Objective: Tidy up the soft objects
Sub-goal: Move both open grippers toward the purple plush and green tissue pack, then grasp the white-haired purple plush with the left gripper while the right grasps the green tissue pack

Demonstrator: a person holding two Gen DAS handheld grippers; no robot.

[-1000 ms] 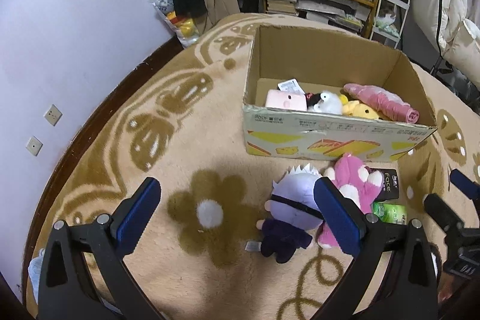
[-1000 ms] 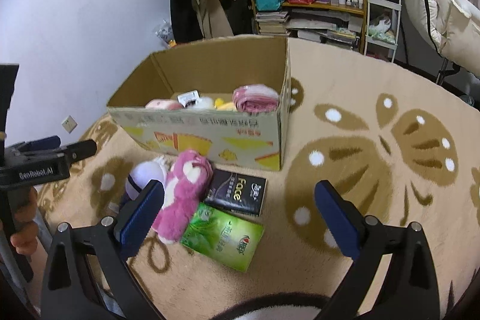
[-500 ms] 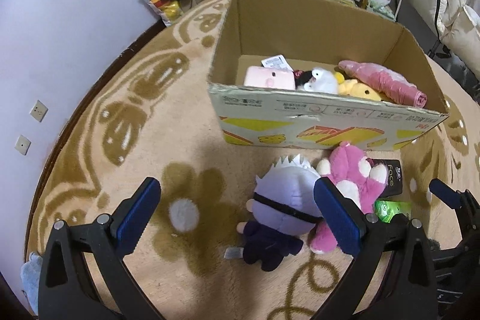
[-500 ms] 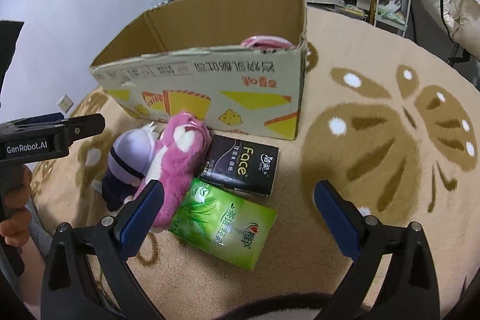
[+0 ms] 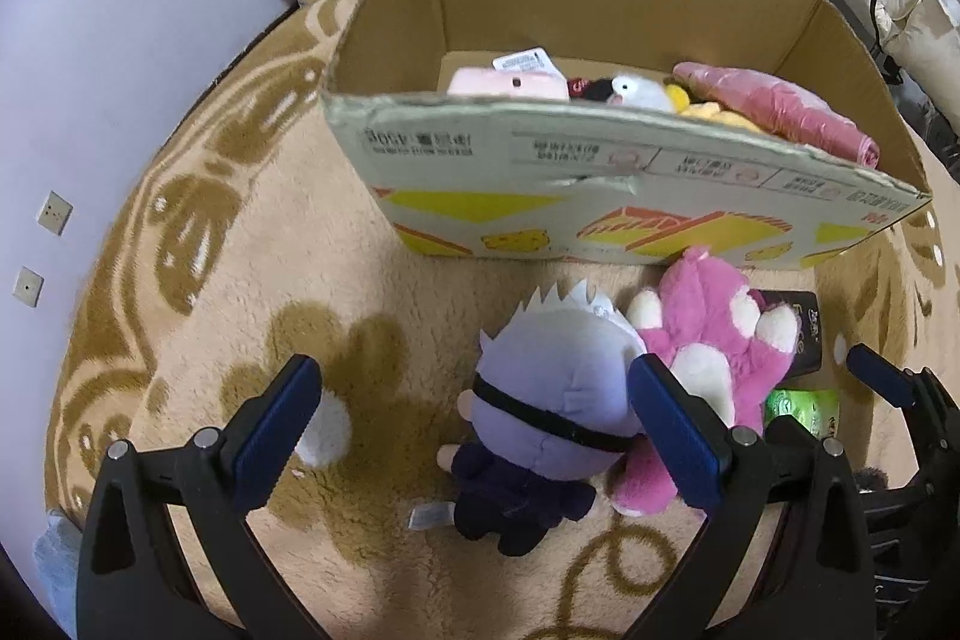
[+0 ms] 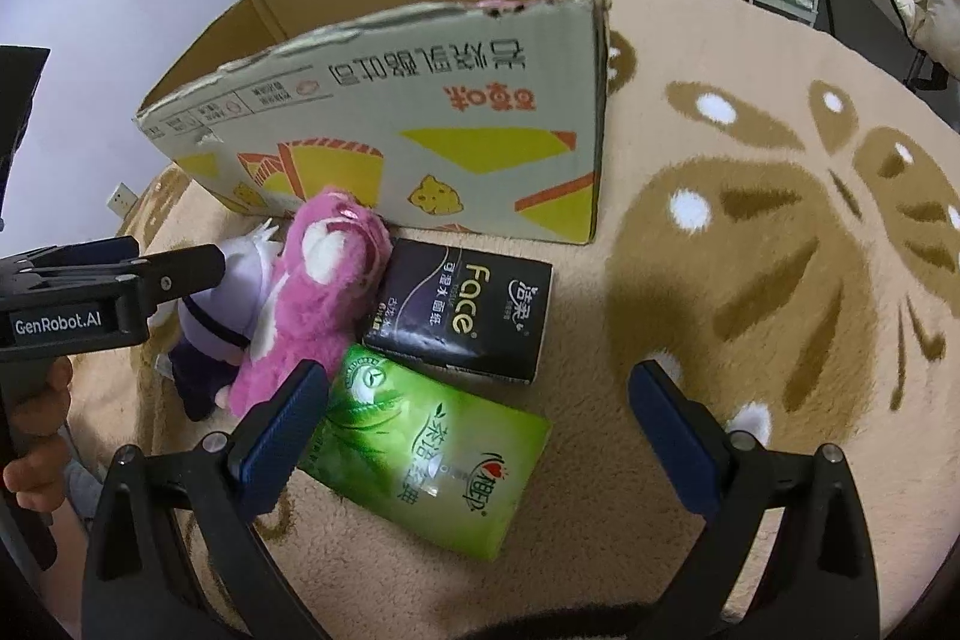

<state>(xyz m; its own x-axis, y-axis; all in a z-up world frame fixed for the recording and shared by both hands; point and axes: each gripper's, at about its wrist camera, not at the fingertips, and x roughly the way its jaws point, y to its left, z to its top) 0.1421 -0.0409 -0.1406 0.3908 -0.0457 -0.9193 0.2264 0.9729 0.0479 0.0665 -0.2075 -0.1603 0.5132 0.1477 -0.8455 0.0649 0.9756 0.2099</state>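
- Left view: left gripper (image 5: 474, 415) spread over the doll (image 5: 549, 400) before the box (image 5: 600, 196); toys inside show.
- Right view: right gripper (image 6: 471, 424) spread above the green pack (image 6: 432, 451), before the box (image 6: 420, 124); contents hidden.

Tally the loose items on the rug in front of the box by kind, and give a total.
Plush toys: 2, the purple doll and pink bear.
Tissue packs: 2, the black pack and green pack.
Total: 4
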